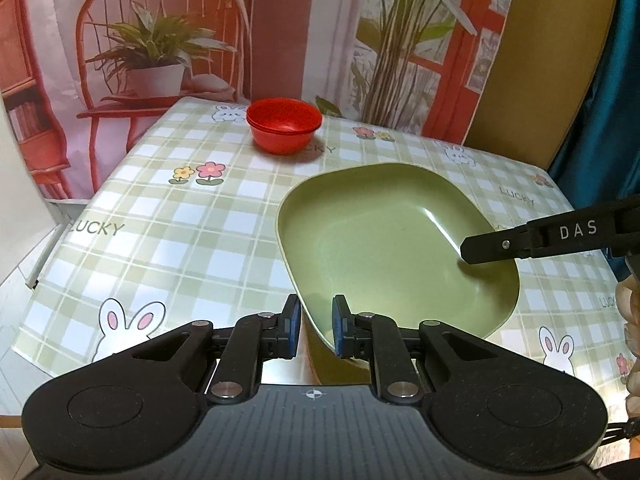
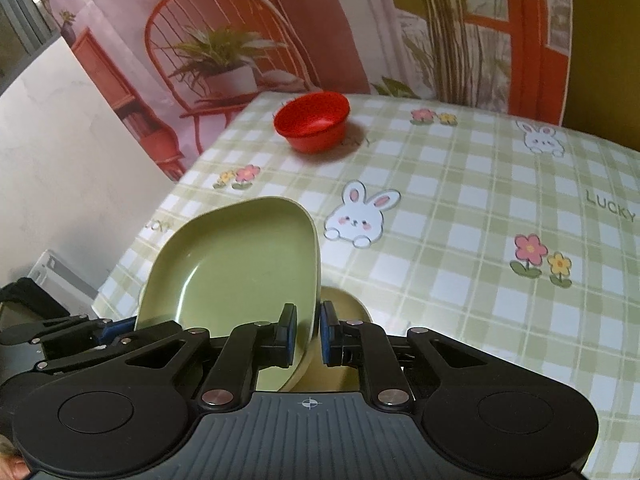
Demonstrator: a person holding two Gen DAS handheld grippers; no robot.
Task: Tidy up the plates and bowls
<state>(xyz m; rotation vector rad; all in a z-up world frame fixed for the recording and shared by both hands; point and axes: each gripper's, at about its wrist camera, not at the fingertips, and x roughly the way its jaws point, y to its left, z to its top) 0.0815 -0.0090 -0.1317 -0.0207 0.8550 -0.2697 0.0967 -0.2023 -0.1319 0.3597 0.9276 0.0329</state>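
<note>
A green squarish plate is held tilted above the table; it also shows in the right wrist view. My left gripper is shut on its near rim. My right gripper is shut on its opposite rim, and one of its black fingers shows over the plate in the left wrist view. A second green plate lies beneath, mostly hidden. Stacked red bowls stand at the far side of the table, also in the right wrist view.
The table carries a green checked cloth with rabbits and flowers. A printed backdrop with a chair and plants hangs behind it. The table's left edge drops to a pale floor.
</note>
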